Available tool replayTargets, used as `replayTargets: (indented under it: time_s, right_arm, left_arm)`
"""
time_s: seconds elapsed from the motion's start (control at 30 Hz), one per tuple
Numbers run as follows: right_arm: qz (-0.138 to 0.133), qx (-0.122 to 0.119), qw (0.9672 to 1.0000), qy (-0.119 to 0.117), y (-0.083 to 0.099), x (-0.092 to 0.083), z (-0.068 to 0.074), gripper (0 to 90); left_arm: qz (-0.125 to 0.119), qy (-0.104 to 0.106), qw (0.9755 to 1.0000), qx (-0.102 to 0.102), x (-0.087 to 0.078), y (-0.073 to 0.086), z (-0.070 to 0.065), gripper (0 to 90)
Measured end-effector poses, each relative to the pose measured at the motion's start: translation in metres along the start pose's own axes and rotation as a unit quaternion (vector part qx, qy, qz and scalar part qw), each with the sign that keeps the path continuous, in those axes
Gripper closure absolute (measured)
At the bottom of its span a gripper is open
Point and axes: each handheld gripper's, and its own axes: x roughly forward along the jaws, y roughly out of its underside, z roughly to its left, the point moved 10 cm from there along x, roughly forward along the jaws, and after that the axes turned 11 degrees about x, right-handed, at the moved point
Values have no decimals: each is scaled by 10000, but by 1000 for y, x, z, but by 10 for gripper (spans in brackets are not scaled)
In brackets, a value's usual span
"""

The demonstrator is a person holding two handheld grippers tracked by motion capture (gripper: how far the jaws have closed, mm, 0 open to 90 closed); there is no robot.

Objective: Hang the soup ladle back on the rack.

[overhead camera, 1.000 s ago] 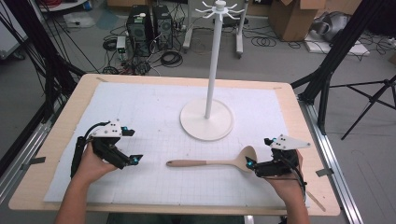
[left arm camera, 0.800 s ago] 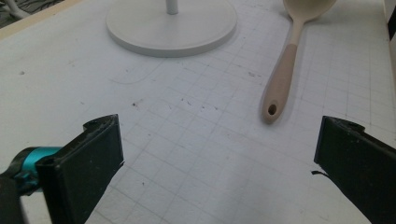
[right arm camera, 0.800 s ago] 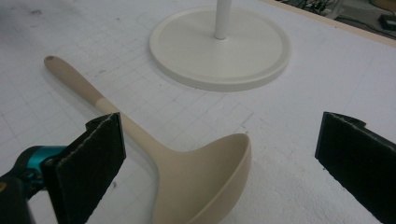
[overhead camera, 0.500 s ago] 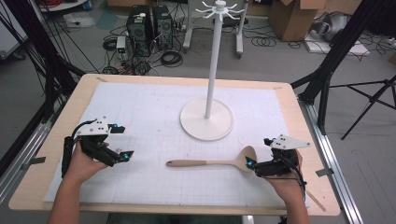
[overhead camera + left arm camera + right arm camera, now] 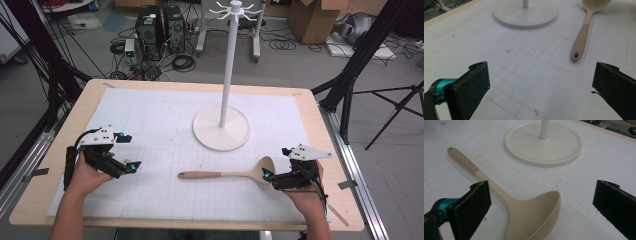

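Left gripper [image 5: 127, 151] now nearer table edge [image 5: 30, 200], ladle [image 5: 235, 174] well apart.

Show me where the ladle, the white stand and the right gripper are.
ladle [image 5: 225, 175]: high view, on the middle of its handle.
white stand [image 5: 212, 132]: high view, on its round base.
right gripper [image 5: 268, 174]: high view, between its fingertips at the ladle's bowl.

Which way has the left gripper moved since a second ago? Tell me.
Yes. The left gripper has slid toward the table's left edge, away from the stand's round base. The ladle lies where it was.
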Motion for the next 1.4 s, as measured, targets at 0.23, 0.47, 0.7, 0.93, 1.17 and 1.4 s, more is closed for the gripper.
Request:
replayTargets:
  time_s: [0.23, 0.47, 0.7, 0.93, 1.17, 1.4]
  right_arm:
    - [-4, -177, 9998, -76, -6, 0, 7, 6]
    - [162, -396, 9987, -275, -11, 14, 21, 6]
    - [400, -690, 9953, -549, -23, 28, 39, 6]
    - [772, -1056, 9877, -856, -29, 46, 58, 6]
    - [1353, -1411, 9748, -1074, -22, 74, 76, 6]
    - [1852, -1682, 9607, -1204, -11, 89, 86, 25]
  left_arm:
    - [43, -51, 10000, -48, -4, 5, 2, 16]
    - [41, -139, 9999, -87, -10, 6, 4, 16]
    - [79, -149, 9998, -99, -9, 9, 5, 16]
    - [78, -144, 9998, -90, -8, 9, 4, 16]
    - [89, -120, 9999, -65, -7, 9, 4, 17]
    - [116, -109, 9999, -52, -5, 10, 3, 16]
